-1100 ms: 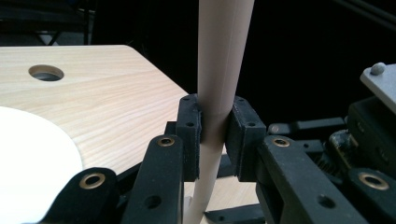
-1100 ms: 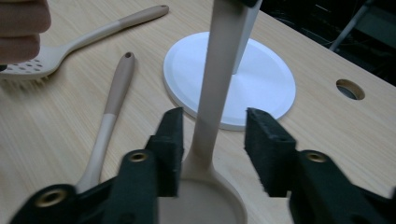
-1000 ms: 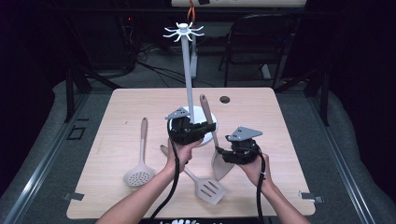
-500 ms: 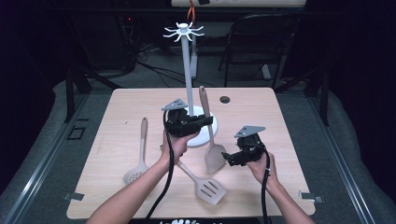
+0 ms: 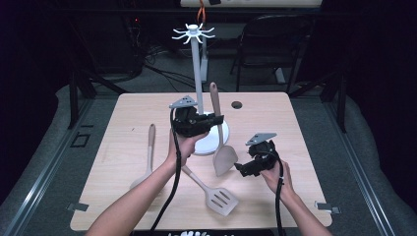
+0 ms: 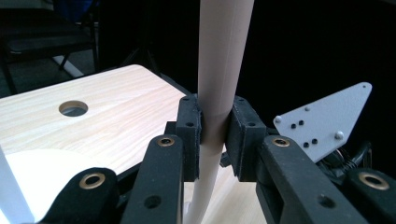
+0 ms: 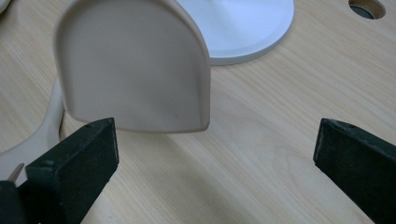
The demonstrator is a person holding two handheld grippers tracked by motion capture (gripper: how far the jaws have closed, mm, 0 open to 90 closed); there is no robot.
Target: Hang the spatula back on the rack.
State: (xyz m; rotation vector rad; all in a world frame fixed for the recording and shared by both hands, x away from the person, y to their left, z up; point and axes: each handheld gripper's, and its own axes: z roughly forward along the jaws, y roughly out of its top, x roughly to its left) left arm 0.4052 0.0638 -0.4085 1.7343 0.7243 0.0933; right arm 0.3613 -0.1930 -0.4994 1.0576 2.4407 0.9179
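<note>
Holding the beige spatula (image 5: 220, 132) upright by its handle, the left gripper (image 5: 209, 123) is clamped tight — blade down, just right of the stand's white base (image 5: 209, 145). Right gripper (image 5: 242, 169) — jaws just opened wide, nothing between them — sits right of the blade.

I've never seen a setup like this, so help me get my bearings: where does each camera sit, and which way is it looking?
High view: above the person's side, looking forward and down on the pale wooden table; both forearms, left gripper and right gripper show.
Left gripper view: on that gripper, along jaws clamped on the beige solid spatula.
Right gripper view: on that gripper, its just-opened jaws facing the blade.
Shared: the spatula and the white round-based hook stand.
</note>
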